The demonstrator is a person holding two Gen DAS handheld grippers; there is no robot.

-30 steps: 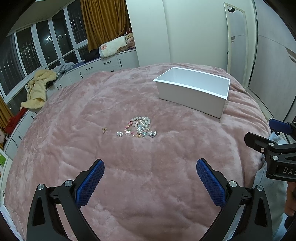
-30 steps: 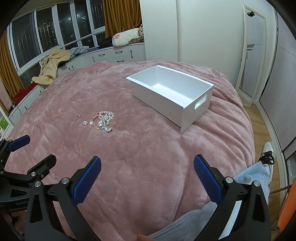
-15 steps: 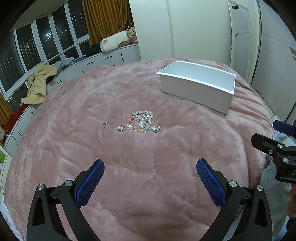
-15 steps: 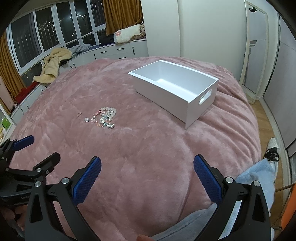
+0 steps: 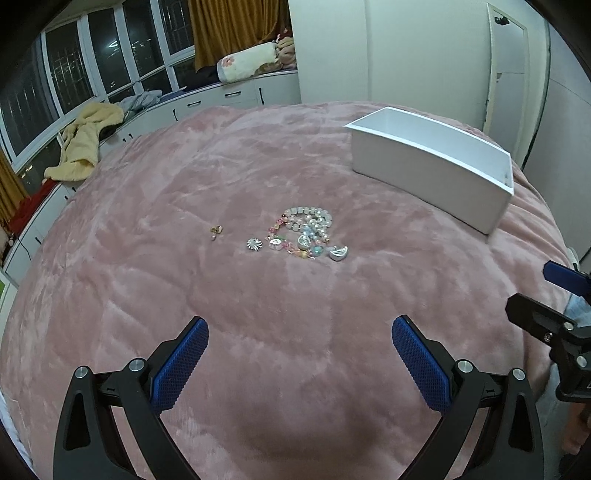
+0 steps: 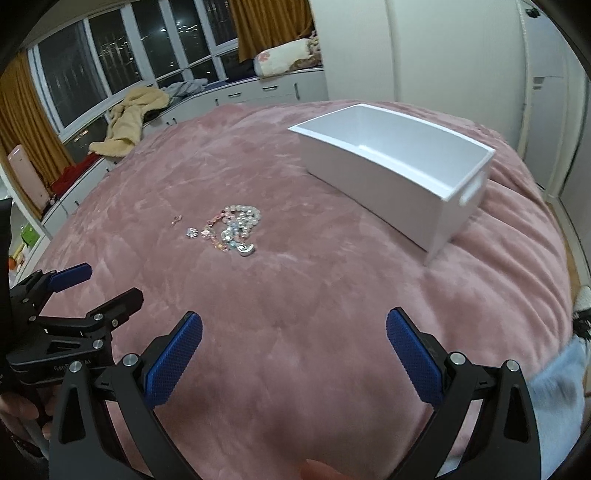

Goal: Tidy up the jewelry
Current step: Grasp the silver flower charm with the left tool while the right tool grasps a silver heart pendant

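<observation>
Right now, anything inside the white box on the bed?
The white rectangular box looks empty: the right wrist view shows bare white inner walls and part of the floor. Its near wall hides the floor strip behind it. The jewelry pile lies outside on the pink blanket.

Bed cover (image 5: 147, 280): plush pink, mottled lighter/darker streaks. Storage box (image 5: 436, 170): plain white inside and out, no pattern. Jewelry pile (image 5: 304, 232): pearly white beads, pink and pale blue beads, silver pieces; silver flower-shaped charm (image 5: 254, 243) just beside it, small gold-toned piece (image 5: 216, 230) further left. Left gripper (image 5: 300, 334) and right gripper (image 6: 294, 328): black frames, blue pads (image 5: 181, 363) with fine knurled grid texture, silver bolts. Curtains (image 6: 273, 26): mustard-orange. Towel on the sill (image 5: 83, 142): pale yellow. Rolled pillow (image 5: 247, 66): cream with pink floral print. Cabinets (image 5: 236, 96): white, dark handles. Windows (image 5: 92, 62): dark panes, white frames.
</observation>
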